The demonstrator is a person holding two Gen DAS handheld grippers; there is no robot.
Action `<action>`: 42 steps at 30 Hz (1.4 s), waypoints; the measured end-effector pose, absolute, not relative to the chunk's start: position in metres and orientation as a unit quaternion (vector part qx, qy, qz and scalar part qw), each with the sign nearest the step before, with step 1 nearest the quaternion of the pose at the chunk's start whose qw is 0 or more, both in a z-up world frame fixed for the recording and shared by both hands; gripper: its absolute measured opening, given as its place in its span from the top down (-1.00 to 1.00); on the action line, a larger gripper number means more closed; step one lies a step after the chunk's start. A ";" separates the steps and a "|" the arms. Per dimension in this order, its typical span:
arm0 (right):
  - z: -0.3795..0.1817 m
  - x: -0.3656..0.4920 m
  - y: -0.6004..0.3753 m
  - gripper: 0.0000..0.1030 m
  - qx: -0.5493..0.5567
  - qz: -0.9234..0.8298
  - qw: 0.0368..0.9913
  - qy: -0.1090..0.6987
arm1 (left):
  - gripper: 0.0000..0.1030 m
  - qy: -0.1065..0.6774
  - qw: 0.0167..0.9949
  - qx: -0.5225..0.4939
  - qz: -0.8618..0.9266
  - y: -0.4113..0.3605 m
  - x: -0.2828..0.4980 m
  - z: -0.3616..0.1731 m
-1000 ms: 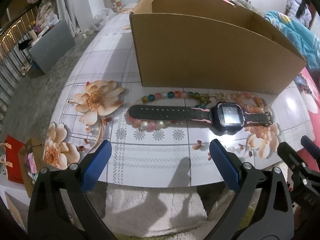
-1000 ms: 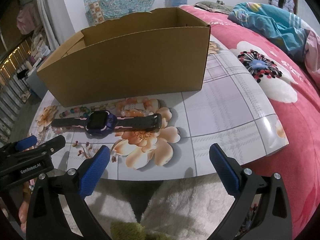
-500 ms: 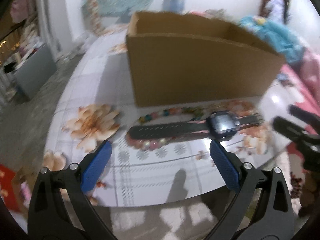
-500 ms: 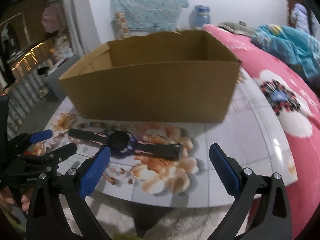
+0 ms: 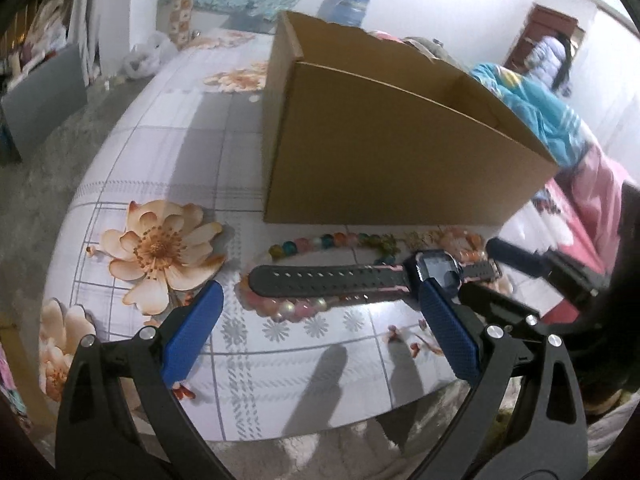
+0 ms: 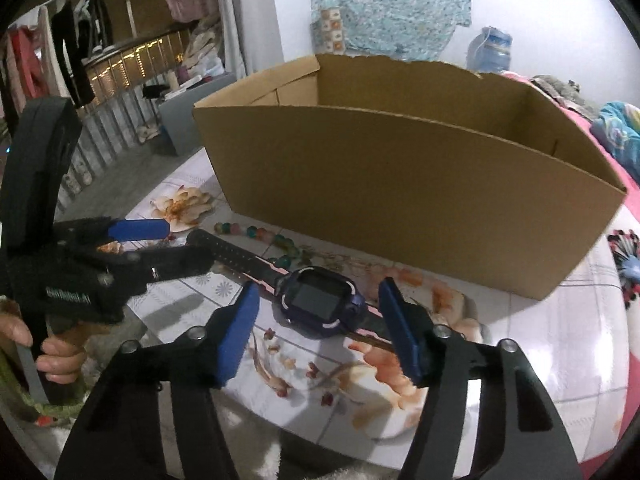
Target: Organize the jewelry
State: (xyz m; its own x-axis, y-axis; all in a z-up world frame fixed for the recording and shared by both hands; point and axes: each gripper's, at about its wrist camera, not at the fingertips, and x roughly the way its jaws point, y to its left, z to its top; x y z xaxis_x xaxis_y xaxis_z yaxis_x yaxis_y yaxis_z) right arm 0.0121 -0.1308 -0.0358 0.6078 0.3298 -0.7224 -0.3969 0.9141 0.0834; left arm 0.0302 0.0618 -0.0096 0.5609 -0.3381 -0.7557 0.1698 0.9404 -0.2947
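A black and purple smartwatch (image 5: 434, 270) (image 6: 320, 302) lies flat on the flowered table, its strap over a coloured bead bracelet (image 5: 320, 240) (image 6: 256, 233). An open cardboard box (image 5: 392, 136) (image 6: 408, 184) stands just behind them. My left gripper (image 5: 316, 296) is open, low over the watch strap; it also shows at the left of the right wrist view (image 6: 160, 240). My right gripper (image 6: 318, 292) is open with its jaws on either side of the watch face, just above it; it shows at the right of the left wrist view (image 5: 500, 264).
The table (image 5: 168, 152) has a flower-print cover and its front edge is close under both grippers. A pink flowered bed (image 6: 616, 320) lies to the right. A water jug (image 6: 490, 50) and shelves (image 6: 120, 64) stand behind.
Both grippers have moved forward and down toward the watch. The right gripper's jaws have narrowed and now flank the watch face. The watch and beads have not moved.
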 end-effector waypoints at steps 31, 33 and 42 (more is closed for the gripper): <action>-0.058 0.026 -0.132 0.08 -0.023 0.200 0.884 0.422 | -0.17 0.465 0.824 -0.248 -0.207 0.095 0.055 -0.024; -0.059 0.026 -0.132 0.08 -0.022 0.200 0.884 0.421 | -0.16 0.470 0.815 -0.270 -0.204 0.099 0.058 -0.028; -0.059 0.024 -0.135 0.08 -0.017 0.200 0.885 0.419 | -0.10 0.467 0.778 -0.333 -0.255 0.095 0.057 -0.033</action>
